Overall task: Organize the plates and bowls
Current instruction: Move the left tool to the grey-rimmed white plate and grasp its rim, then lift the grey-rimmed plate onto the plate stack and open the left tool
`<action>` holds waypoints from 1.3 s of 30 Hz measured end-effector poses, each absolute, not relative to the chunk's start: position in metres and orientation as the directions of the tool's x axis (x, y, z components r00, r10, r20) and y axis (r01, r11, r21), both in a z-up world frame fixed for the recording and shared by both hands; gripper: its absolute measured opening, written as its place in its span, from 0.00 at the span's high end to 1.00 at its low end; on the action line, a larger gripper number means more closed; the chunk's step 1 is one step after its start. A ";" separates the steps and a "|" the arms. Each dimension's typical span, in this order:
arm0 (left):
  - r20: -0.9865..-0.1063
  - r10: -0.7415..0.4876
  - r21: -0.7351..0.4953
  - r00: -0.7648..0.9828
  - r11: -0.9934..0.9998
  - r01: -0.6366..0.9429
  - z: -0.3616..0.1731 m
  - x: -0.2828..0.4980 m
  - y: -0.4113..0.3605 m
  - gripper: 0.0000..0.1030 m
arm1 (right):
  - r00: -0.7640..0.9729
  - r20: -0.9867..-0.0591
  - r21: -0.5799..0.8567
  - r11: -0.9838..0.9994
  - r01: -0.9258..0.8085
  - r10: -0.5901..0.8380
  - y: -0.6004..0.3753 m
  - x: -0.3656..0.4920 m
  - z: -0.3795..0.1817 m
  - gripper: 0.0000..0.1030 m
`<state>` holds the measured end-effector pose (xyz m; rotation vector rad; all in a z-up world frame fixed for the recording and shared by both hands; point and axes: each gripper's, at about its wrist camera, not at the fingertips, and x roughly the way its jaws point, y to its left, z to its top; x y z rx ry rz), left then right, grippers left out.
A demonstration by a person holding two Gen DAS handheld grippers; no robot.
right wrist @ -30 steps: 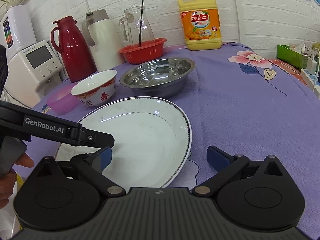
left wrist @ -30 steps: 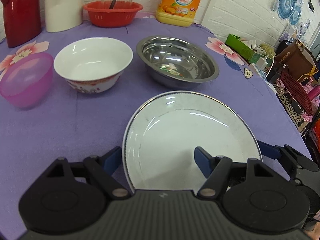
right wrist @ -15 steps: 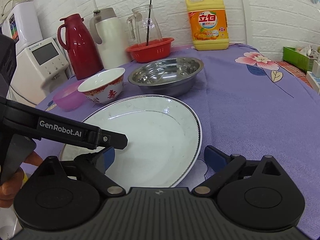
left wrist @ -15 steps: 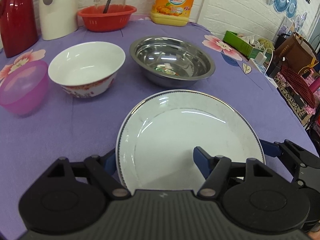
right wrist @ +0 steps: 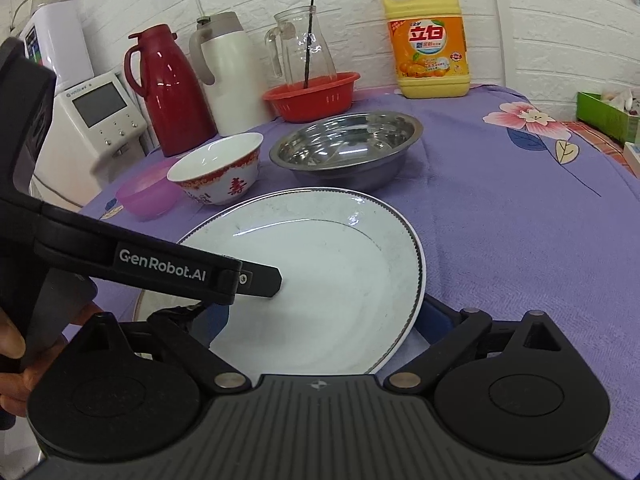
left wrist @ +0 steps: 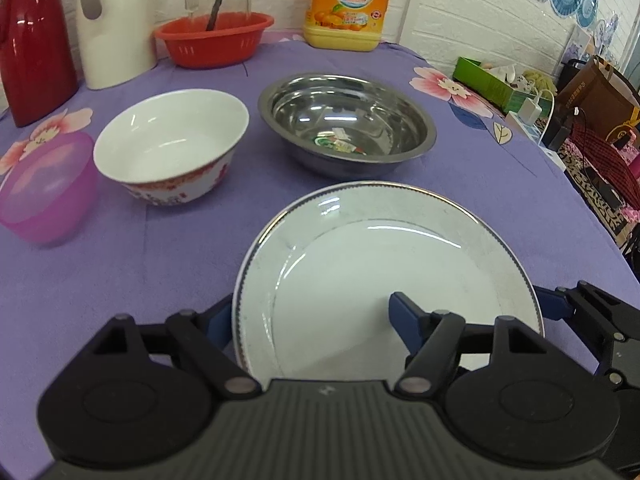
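A large white plate (left wrist: 380,256) with a dark rim line lies on the purple cloth, nearest to me. My left gripper (left wrist: 312,316) straddles its left rim. One finger sits low outside the rim, the other hovers over the plate's well, and the jaws are opening without pressing on it. My right gripper (right wrist: 324,316) stands wide around the plate's (right wrist: 320,248) near right part, its outer finger partly hidden behind the rim. Behind stand a white bowl (left wrist: 172,148) with red pattern, a steel bowl (left wrist: 348,120) and a pink plastic bowl (left wrist: 44,188).
Along the back wall stand a red thermos (right wrist: 168,88), a white jug (right wrist: 228,68), a glass pitcher in a red basket (right wrist: 312,96) and a yellow detergent bottle (right wrist: 428,52). The table's right edge (left wrist: 592,220) drops off to bags and cables. A hand (right wrist: 12,344) holds the left gripper.
The plate now lies deeper between both pairs of fingers. Its left rim overlaps the left gripper's outer finger, and its right rim covers part of the right gripper's outer finger.
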<state>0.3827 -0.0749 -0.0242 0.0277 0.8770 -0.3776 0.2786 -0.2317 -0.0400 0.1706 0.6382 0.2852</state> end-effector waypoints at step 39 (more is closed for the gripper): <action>-0.675 -0.201 -0.200 0.710 0.976 0.086 0.011 0.193 0.075 0.34 | 0.750 -0.499 0.107 0.890 -0.443 0.434 -0.099 0.143 0.010 0.00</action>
